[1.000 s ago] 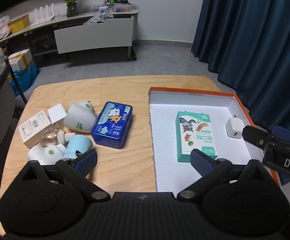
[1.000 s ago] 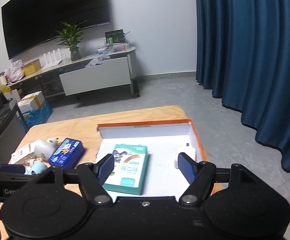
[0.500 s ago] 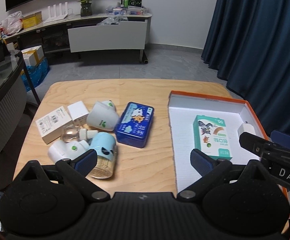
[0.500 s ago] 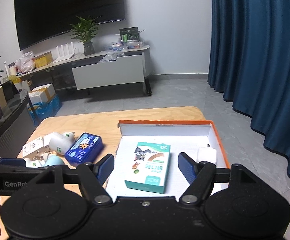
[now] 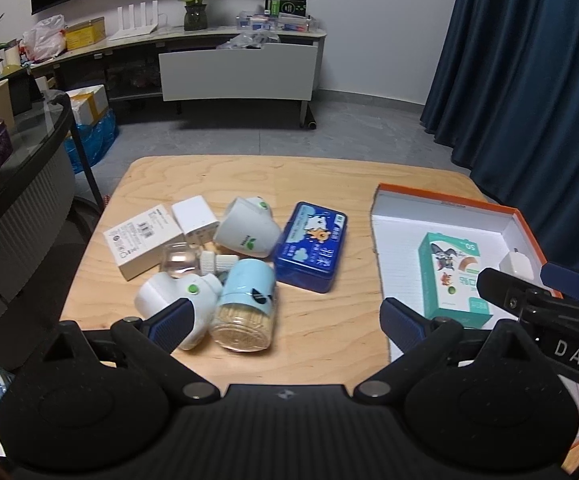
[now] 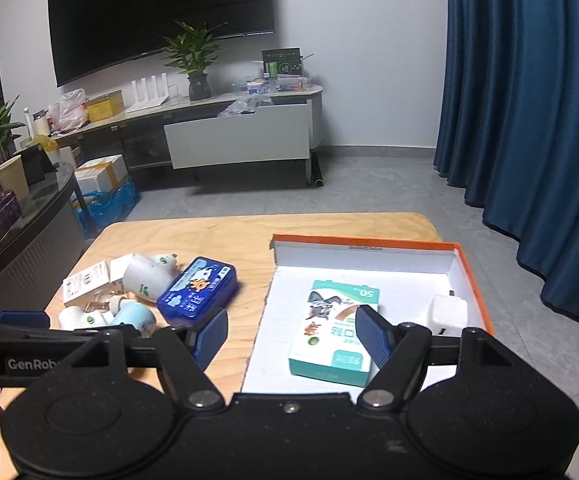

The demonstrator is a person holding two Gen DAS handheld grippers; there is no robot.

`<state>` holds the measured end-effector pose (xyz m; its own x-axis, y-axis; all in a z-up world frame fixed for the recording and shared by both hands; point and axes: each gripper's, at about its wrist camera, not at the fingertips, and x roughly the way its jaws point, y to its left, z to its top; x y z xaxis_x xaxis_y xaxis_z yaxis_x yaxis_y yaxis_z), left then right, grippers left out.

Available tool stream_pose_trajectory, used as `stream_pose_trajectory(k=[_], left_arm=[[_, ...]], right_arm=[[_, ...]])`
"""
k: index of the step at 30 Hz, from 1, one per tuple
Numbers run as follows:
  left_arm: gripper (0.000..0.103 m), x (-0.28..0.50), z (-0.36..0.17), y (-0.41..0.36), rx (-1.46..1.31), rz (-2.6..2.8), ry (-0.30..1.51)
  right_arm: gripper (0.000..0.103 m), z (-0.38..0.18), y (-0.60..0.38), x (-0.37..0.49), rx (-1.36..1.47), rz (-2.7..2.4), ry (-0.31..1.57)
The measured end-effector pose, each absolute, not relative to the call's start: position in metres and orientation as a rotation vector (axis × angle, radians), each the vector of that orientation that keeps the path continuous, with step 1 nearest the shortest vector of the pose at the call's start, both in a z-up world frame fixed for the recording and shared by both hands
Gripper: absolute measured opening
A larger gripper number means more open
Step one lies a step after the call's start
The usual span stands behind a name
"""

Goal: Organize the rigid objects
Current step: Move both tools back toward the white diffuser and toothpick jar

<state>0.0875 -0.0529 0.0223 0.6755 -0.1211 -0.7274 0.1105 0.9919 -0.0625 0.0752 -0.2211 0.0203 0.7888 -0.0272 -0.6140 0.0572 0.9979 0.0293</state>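
Note:
A white box with an orange rim [image 5: 441, 201] [image 6: 369, 246] lies on the right of the wooden table. It holds a green carton [image 5: 453, 276] [image 6: 335, 330] and a white charger [image 5: 515, 266] [image 6: 447, 314]. Left of it lie a blue tin [image 5: 311, 252] [image 6: 197, 296], a light-blue toothpick jar [image 5: 247, 306], white plug-in devices [image 5: 247, 232], a small clear bottle [image 5: 181, 260] and two white boxes [image 5: 141, 242]. My left gripper [image 5: 285, 318] is open and empty above the table's near edge. My right gripper [image 6: 291, 334] is open and empty above the box's near left corner.
A dark glass side table [image 5: 17, 168] stands left of the wooden table. A low TV cabinet [image 5: 237, 68] with a plant and clutter runs along the back wall. Blue curtains [image 5: 529, 80] hang on the right. Grey floor lies beyond the table.
Both grippers have pulled back and turned left, so the loose pile and more of the room show. Nothing on the table has moved. Both stay open.

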Motion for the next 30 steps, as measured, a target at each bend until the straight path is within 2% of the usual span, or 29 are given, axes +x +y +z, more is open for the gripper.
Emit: stream_pose_trajectory(k=[17,30], left_arm=[[0.102,0.087,0.015,-0.011,-0.043,-0.081,0.838],[0.102,0.096,-0.014,0.03,-0.101,-0.005,0.882]], right_arm=[[0.084,0.009,-0.18,0.087,0.017,0.023,0.691],[0.084,-0.009,-0.172,0.087,0.025,0.068,0.726]])
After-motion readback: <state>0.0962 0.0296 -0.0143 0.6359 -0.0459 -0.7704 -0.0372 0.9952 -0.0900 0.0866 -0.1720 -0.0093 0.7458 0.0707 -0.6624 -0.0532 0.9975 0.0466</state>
